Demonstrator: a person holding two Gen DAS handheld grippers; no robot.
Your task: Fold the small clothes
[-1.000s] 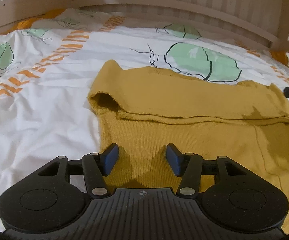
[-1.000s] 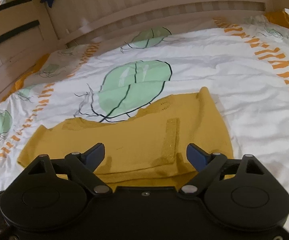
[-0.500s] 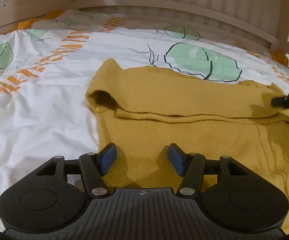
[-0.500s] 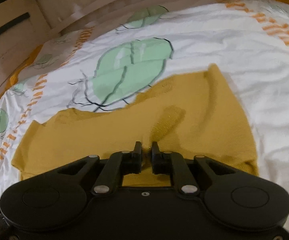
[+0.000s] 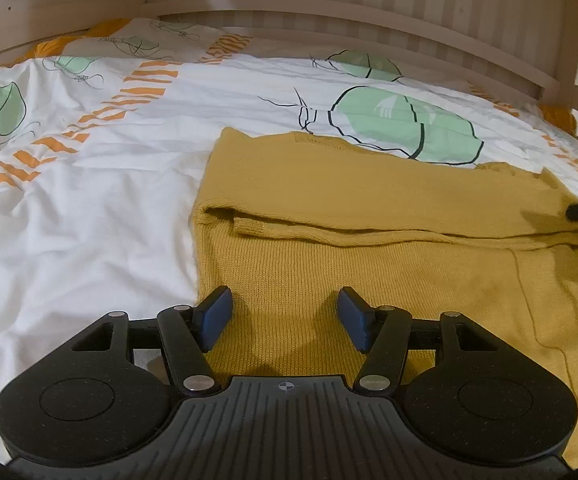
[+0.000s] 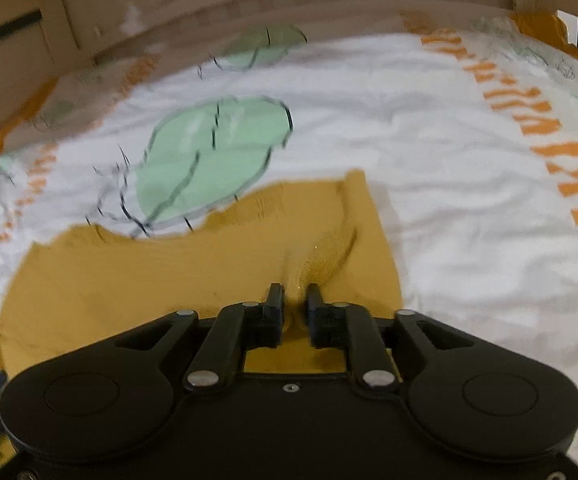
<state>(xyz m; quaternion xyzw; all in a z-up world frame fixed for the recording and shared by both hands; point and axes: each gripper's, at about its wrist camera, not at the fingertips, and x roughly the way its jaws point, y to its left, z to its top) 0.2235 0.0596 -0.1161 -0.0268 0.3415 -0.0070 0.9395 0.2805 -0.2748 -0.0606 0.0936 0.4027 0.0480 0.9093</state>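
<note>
While left tongs [image 5: 285, 316] gape over the sweater [image 5: 369, 248], only the right view shows right tongs [image 6: 293, 300] opening around a pinched ridge.

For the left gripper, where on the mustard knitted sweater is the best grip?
Probably the sweater's left side edge, beside the open left gripper. Come from above: that edge lies flat on the white duvet, single-layered below the folded-over sleeve.

The mustard sweater [image 5: 369, 264] is ribbed knit cloth, matt and slightly coarse. It lies on a smooth, soft white cotton-like bed cover [image 5: 89, 220] printed with green leaves. The left tongs [image 5: 285, 316] are matt black plastic with blue pads and shiny metal rivets; the bed rail [image 5: 369, 12] is pale matt wood.
</note>
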